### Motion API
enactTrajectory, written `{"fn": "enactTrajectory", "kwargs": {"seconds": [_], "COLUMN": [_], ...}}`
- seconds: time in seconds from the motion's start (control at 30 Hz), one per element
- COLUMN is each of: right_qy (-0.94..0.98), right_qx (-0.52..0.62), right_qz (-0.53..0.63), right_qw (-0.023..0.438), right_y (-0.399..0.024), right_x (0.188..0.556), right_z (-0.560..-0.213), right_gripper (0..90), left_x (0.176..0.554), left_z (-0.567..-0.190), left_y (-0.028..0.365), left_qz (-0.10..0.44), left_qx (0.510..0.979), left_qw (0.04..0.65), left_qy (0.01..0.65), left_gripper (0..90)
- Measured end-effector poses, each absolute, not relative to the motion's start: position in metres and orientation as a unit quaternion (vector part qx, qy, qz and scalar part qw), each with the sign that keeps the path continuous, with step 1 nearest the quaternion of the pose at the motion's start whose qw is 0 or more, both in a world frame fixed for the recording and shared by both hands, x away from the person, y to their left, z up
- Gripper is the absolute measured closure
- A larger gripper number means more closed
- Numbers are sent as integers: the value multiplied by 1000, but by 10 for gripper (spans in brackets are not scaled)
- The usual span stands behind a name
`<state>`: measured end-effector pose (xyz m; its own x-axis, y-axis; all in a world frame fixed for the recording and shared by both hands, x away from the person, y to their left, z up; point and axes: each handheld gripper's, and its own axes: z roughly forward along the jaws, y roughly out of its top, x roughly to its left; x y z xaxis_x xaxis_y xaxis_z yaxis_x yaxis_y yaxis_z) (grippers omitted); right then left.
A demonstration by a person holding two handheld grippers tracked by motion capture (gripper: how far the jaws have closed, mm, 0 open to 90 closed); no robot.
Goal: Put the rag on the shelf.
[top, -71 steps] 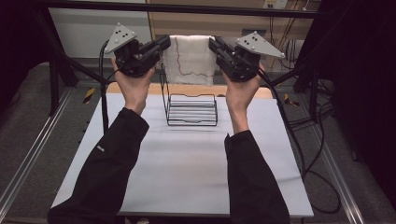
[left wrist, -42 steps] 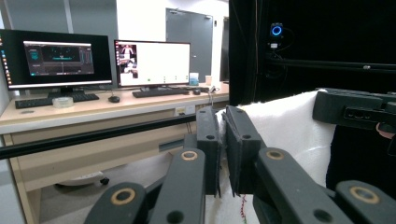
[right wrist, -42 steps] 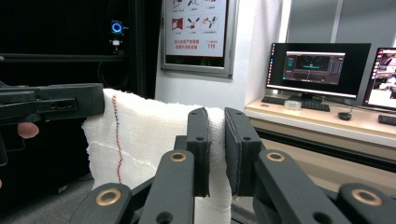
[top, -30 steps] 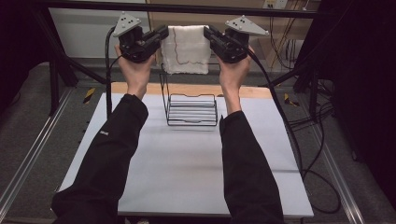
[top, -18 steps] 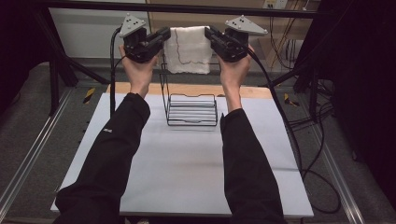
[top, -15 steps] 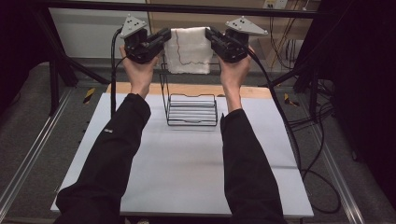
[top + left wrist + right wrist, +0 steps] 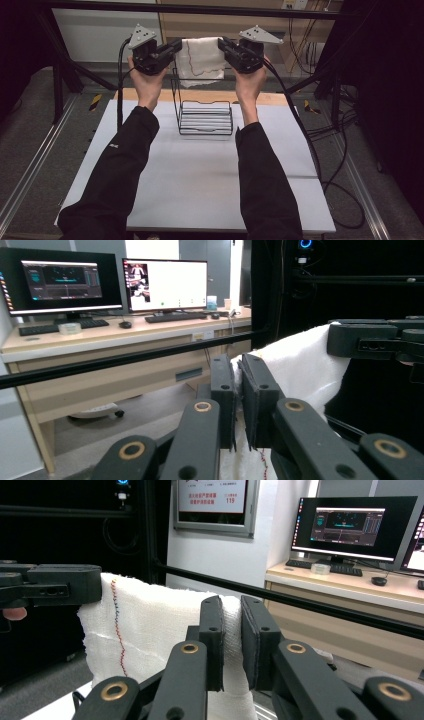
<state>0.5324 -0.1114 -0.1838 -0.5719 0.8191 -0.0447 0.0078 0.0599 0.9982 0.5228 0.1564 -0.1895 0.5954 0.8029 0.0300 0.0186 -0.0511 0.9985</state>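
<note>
A: White table (image 7: 200, 180) lies below both grippers, yes?

B: Yes, and the wire rack (image 7: 206, 116) stands on it, under the gap between them.

A: And the cloth (image 7: 201, 59)?

B: Stretched between the two, hanging above the rack; a red stitched line runs down it.

A: How do the jaws stand?

B: The left gripper (image 7: 175, 47) is clamped on the cloth's one top corner, the right gripper (image 7: 223, 46) on the other. Both are nearly closed, with only the fabric between the pads.
</note>
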Motion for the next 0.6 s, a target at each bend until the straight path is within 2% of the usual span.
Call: {"fn": "enactTrajectory", "kwargs": {"seconds": [0.6], "right_qy": [658], "right_qx": [325], "right_qz": [597], "right_qw": [325], "right_y": [-119], "right_x": [519], "right_z": [-201], "right_gripper": [803], "left_x": [517], "left_z": [-206], "left_y": [150], "left_qz": [304], "left_qx": [663], "left_qw": [608], "left_qy": [313], "left_gripper": [842]}}
